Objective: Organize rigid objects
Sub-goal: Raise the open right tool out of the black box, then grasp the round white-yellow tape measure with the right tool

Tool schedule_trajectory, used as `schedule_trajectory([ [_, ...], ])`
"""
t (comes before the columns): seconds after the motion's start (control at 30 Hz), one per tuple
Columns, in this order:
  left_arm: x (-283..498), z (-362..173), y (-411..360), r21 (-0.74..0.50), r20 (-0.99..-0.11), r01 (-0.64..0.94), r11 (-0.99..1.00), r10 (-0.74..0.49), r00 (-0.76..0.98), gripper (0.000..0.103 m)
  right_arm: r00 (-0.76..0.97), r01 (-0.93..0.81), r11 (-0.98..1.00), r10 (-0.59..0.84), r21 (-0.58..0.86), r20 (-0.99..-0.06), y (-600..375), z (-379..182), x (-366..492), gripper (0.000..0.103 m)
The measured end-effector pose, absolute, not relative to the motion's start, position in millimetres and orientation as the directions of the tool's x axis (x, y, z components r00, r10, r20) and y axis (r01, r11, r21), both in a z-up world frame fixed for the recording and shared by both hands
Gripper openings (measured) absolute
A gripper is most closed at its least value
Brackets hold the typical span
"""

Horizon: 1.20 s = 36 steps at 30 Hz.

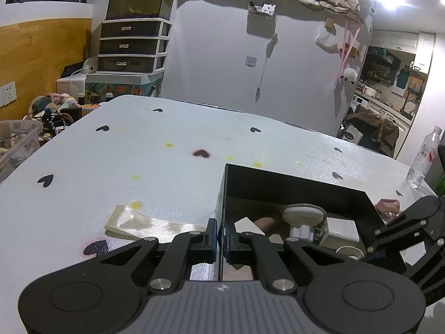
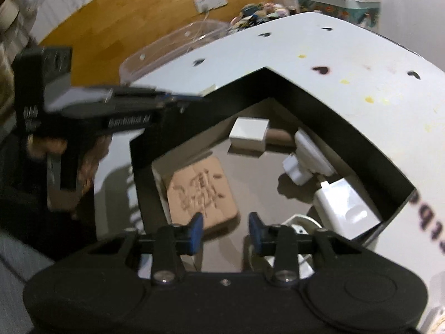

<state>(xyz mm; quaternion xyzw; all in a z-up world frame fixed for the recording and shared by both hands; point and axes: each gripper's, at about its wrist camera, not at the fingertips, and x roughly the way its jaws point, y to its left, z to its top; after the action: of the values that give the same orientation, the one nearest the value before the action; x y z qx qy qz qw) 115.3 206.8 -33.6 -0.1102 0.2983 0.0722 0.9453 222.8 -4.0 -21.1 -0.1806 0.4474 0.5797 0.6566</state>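
Black, thin-walled box (image 2: 306, 103) sits open-topped on the white, heart-printed surface (image 1: 139, 150); the left hand-held gripper (image 1: 221, 236) is clamped on its left wall. Right hand-held gripper (image 2: 225, 229), blue pads narrowly parted and empty, hangs over the interior. Inside lie a tan embossed square tile (image 2: 201, 192), a white cube (image 2: 249, 135) and smooth white plastic pieces (image 2: 345, 203).

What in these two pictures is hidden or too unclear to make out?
- Brown tile in the black box: its carved marks are blurred in the right wrist view.
- Brown roll: mostly hidden behind the white block in the left wrist view.
- Pink object: hidden behind the box wall and right gripper there.
- Printed letters: cut off by the right edge.
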Motion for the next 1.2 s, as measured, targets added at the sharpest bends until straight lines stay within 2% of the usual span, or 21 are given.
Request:
schedule_trajectory([
  [0.03,115,-34,207,-0.165,-0.580,-0.202,0.965,0.071,0.812,0.005,-0.078,-0.929,0.251,0.589,0.273,-0.805,-3,-22,221,0.022],
  [0.17,115,-34,207,-0.164,-0.580,-0.202,0.965,0.071,0.811,0.005,-0.090,-0.939,0.226,0.568,0.260,-0.818,5,-30,219,0.019],
  [0.43,115,-33,207,-0.159,-0.580,-0.202,0.966,0.074,0.811,0.005,-0.120,-0.936,0.193,0.610,0.294,-0.783,21,-28,213,0.019],
  [0.7,114,-30,208,-0.161,-0.579,-0.203,0.966,0.074,0.812,0.005,-0.072,-0.919,0.247,0.662,0.308,-0.746,14,-24,216,0.026],
  [0.8,114,-30,208,-0.161,-0.579,-0.203,0.966,0.074,0.812,0.005,-0.047,-0.916,0.256,0.693,0.307,-0.720,4,-18,212,0.033],
  [0.87,114,-30,208,-0.161,-0.580,-0.203,0.966,0.074,0.812,0.005,-0.018,-0.914,0.273,0.712,0.301,-0.702,-6,-12,208,0.046],
  [1.07,114,-30,209,-0.161,-0.580,-0.205,0.966,0.075,0.811,0.005,0.110,-0.896,0.361,0.746,0.260,-0.657,-38,2,198,0.078],
  [1.2,112,-28,209,-0.159,-0.581,-0.207,0.965,0.078,0.810,0.005,0.207,-0.871,0.432,0.754,0.233,-0.623,-62,10,193,0.089],
])
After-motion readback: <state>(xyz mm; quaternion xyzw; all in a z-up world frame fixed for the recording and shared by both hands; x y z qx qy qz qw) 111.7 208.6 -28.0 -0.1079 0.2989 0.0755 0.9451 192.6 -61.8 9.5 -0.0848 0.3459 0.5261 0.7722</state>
